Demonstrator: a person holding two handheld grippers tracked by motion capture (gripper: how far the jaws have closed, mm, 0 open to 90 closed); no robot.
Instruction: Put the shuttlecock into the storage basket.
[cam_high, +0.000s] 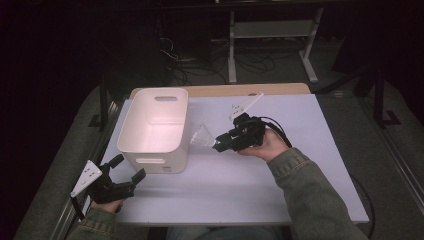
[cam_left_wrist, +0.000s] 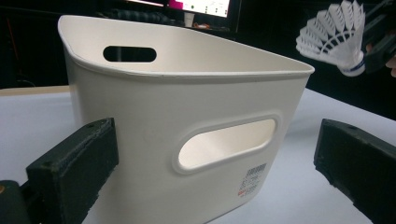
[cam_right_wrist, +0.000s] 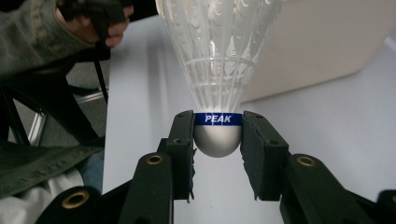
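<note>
A white feather shuttlecock (cam_right_wrist: 217, 70) with a blue band reading PEAK is pinched by its cork between the pads of my right gripper (cam_right_wrist: 217, 135). In the high view the right gripper (cam_high: 220, 142) holds the shuttlecock (cam_high: 202, 135) in the air just right of the white plastic bin (cam_high: 155, 127), feathers pointing toward the bin. The left gripper view has the shuttlecock (cam_left_wrist: 336, 39) at upper right, above the bin's rim (cam_left_wrist: 187, 70). My left gripper (cam_high: 131, 170) rests near the table's front left corner, jaws open and empty, facing the bin's near wall (cam_left_wrist: 187, 154).
The bin stands on a pale table (cam_high: 300, 175), with a wooden strip (cam_high: 240, 90) along the far edge. Table legs and cables (cam_high: 260, 60) lie on the dark floor beyond. The person's sleeve (cam_high: 310, 195) crosses the table's right front.
</note>
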